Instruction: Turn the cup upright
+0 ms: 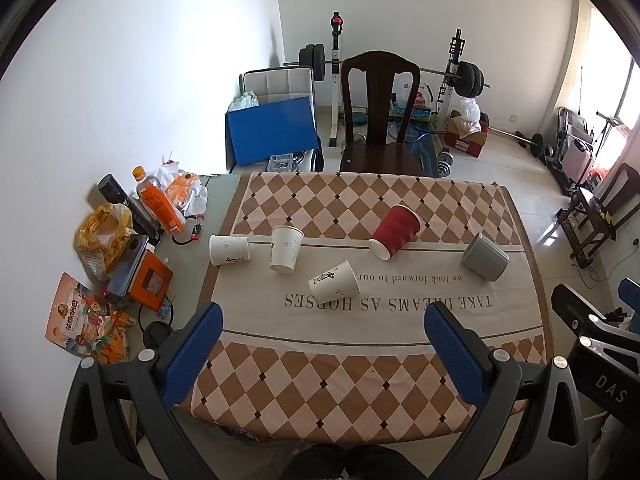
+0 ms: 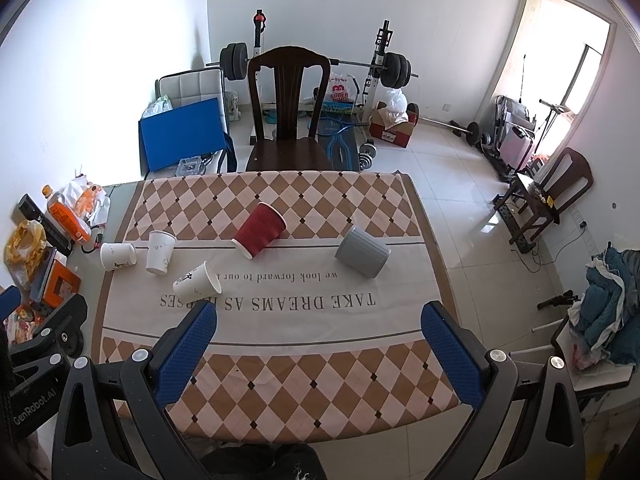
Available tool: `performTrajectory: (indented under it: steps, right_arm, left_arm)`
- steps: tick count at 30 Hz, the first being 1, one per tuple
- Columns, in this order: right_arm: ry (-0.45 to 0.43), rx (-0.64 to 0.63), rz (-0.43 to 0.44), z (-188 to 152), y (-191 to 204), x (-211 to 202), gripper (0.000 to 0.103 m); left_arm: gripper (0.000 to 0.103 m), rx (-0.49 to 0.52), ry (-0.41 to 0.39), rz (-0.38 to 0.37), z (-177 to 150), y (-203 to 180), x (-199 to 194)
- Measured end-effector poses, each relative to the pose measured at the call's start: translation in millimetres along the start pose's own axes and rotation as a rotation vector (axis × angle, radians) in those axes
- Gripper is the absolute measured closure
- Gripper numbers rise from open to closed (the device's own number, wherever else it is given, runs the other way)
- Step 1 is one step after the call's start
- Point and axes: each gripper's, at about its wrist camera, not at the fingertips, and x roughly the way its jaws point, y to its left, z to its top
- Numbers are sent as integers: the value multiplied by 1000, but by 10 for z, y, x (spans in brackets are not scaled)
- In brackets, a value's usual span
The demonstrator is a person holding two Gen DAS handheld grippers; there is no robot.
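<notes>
Both grippers, left (image 1: 322,334) and right (image 2: 318,330), hover with fingers spread wide, grasping nothing. Beyond the cloth's "TAKE DREAMS AS HORSES" lettering (image 1: 390,302), 5 cups lie tipped, the red cup (image 1: 395,231) farthest.

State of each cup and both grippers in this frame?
Red cup: on its side.
Grey cup: on its side.
Leftmost white cup: on its side.
Middle white cup: tilted, mouth up, not standing straight.
Near white cup: on its side.
Left gripper: open, holds nothing.
Right gripper: open, holds nothing.
</notes>
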Motion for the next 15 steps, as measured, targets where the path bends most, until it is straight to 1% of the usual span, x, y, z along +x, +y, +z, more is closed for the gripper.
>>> performTrajectory:
  steps: [7,10,12,15]
  right_arm:
    - [-1,1,4,-86,-51,-19,0]
    - [8,0,9,51,63,23,0]
    - [24,-1,14,106,132,73,0]
    - [65,-21,16,53,215,276,0]
  left_arm:
    - [0,0,-1,1,-11,5,4]
    - [0,-2,0,11,-16,4,15]
    - [0,-12,4,31,-22,16,80]
    - [0,-32,27,81,-75,84,298]
